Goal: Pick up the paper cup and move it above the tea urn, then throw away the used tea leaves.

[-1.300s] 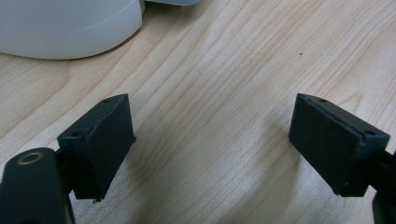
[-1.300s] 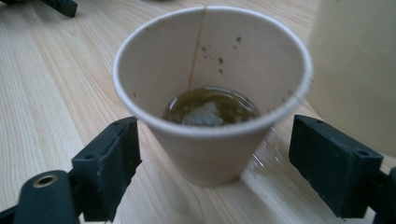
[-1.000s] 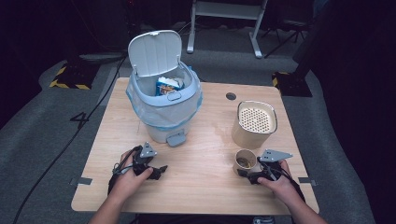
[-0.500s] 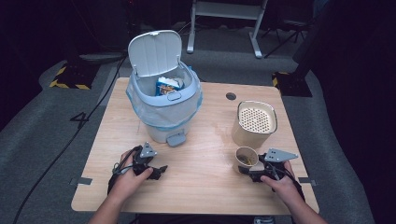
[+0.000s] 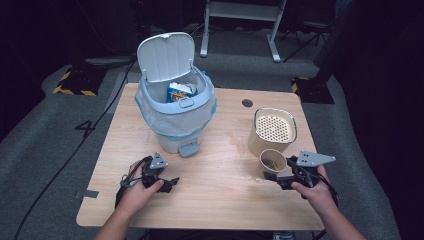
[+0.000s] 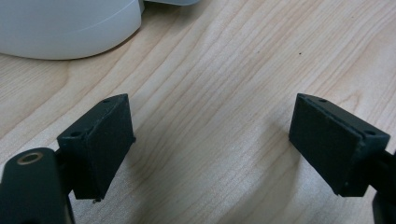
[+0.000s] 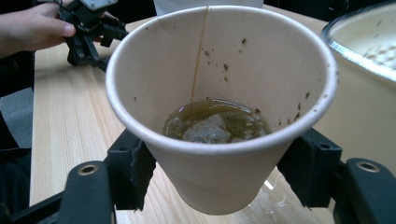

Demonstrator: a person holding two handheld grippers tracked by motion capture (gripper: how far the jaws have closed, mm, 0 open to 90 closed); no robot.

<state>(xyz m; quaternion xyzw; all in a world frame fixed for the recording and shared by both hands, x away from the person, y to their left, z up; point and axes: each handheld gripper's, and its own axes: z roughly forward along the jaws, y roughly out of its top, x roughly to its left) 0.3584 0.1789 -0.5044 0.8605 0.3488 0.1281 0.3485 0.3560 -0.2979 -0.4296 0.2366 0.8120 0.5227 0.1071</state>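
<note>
A wooden bench (image 5: 210, 200) carries, from largest to smallest, a pale blue pedal bin (image 5: 176, 117) with its lid up and a liner inside, a cream canister with a perforated strainer top (image 5: 272, 131), and a paper cup (image 7: 219, 107). The bin stands well ahead of the left gripper (image 5: 167, 183), whose fingers (image 6: 100, 140) are spread wide with nothing between them, only bare wood. The right gripper (image 5: 274, 178) has just been closing, and its fingers (image 7: 133, 172) now press the cup's lower wall from both sides; the cup sits between them, raised just off the bench, with the strainer canister just beyond. The cup holds murky brown liquid with soggy solids, and a wet patch (image 7: 271, 198) lies under it. The soft paper wall could buckle under a hard squeeze, or the cup could tilt in transit, slopping liquid onto the bench.
</note>
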